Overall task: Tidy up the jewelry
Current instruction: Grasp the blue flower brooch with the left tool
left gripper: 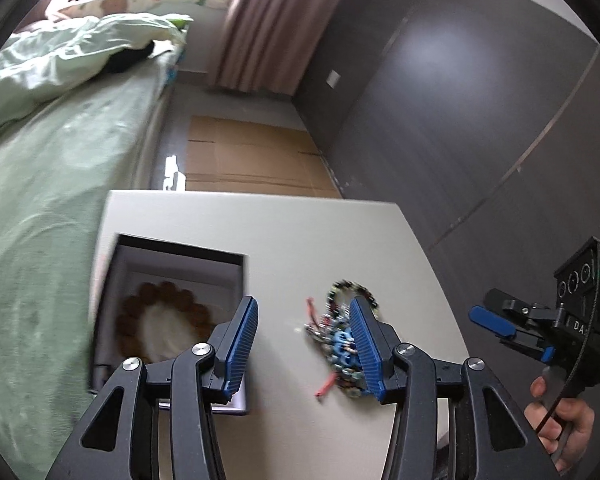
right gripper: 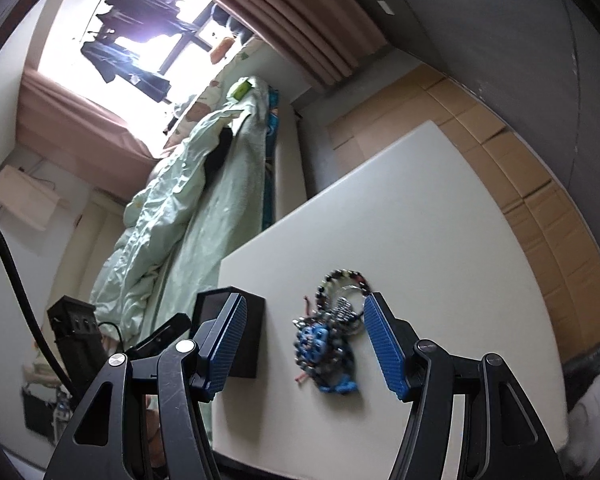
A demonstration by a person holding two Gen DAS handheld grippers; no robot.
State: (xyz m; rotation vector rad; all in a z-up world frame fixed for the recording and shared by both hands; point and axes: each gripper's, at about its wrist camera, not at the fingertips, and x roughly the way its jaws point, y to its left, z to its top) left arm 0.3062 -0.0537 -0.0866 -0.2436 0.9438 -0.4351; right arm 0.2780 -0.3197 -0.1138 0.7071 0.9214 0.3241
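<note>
A tangled pile of jewelry (left gripper: 340,336) with dark beads, blue pieces and red cords lies on the white table (left gripper: 292,232). It also shows in the right wrist view (right gripper: 330,340). An open black box (left gripper: 172,304) with a white lining holds a brown bead bracelet (left gripper: 156,320). My left gripper (left gripper: 304,350) is open and empty above the table, between box and pile. My right gripper (right gripper: 306,346) is open and empty, with the pile between its fingers. It shows from the side in the left wrist view (left gripper: 512,332).
A bed with green bedding (left gripper: 52,152) runs along the table's left side. Flattened cardboard (left gripper: 252,156) covers the floor beyond the table. A dark wall (left gripper: 480,128) stands to the right. The box shows as a black block in the right wrist view (right gripper: 244,336).
</note>
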